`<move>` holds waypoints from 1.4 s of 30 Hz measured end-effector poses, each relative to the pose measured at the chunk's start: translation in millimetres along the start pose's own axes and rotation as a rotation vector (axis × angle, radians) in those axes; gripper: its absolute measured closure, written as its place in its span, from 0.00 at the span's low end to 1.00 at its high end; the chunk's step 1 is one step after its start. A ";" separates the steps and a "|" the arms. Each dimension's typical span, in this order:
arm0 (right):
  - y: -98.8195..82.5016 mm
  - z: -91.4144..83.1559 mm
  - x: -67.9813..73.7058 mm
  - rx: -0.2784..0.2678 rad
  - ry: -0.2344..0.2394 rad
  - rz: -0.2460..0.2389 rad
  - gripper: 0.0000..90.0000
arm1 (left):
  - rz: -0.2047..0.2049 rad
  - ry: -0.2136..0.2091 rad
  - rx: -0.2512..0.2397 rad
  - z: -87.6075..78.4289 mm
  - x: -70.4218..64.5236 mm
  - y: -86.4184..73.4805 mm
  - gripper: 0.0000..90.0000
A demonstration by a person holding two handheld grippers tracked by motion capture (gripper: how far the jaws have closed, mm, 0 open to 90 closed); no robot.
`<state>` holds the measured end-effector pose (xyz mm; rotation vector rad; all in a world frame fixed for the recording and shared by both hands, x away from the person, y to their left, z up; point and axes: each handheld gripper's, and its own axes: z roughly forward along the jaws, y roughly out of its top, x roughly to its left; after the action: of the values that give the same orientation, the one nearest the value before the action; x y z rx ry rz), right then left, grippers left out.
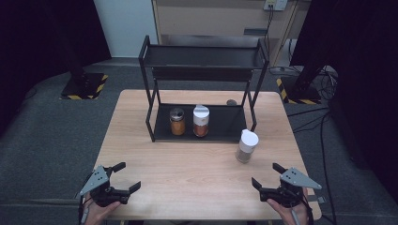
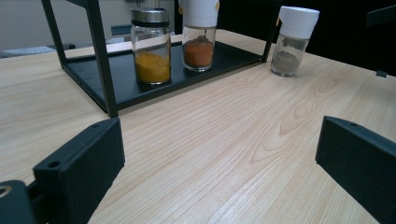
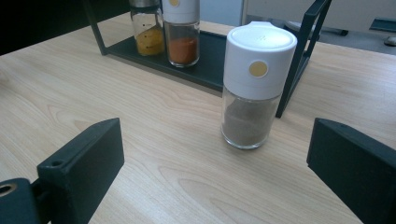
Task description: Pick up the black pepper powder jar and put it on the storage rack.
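Right tool [image 3: 215, 158] agape, pepper jar [image 3: 254, 84] uncropped

Both grippers' jaws wide apart

Pretty dim room overall, with the light falling mostly on the light wooden table [image 1: 197, 183], which sits on grey carpet [image 1: 42, 140]. Behind it is a beige cabinet [image 1: 211, 18], with cables [image 1: 324, 77] trailing over the floor on the right. Two black stand bases with yellow-black hazard tape [image 1: 84, 86] flank the table, and dark curtains hang on both sides.
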<state>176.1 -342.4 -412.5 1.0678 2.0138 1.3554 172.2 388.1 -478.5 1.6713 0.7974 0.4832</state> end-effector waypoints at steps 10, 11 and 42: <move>22.7 -2.7 -1.6 -0.001 -0.019 0.004 0.04 | -0.002 0.003 -0.003 -0.6 -0.1 -0.3 0.00; 24.3 -2.6 -1.6 0.000 -0.021 0.001 0.04 | -0.002 0.002 -0.003 -0.5 -0.1 -0.3 0.00; 76.1 99.6 -17.9 0.128 -0.091 0.031 0.08 | -0.001 -0.003 -0.006 -0.4 0.6 -0.6 0.00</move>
<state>286.0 -287.7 -381.9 1.1994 2.0475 1.1842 172.2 388.9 -479.0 1.6659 0.7943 0.4814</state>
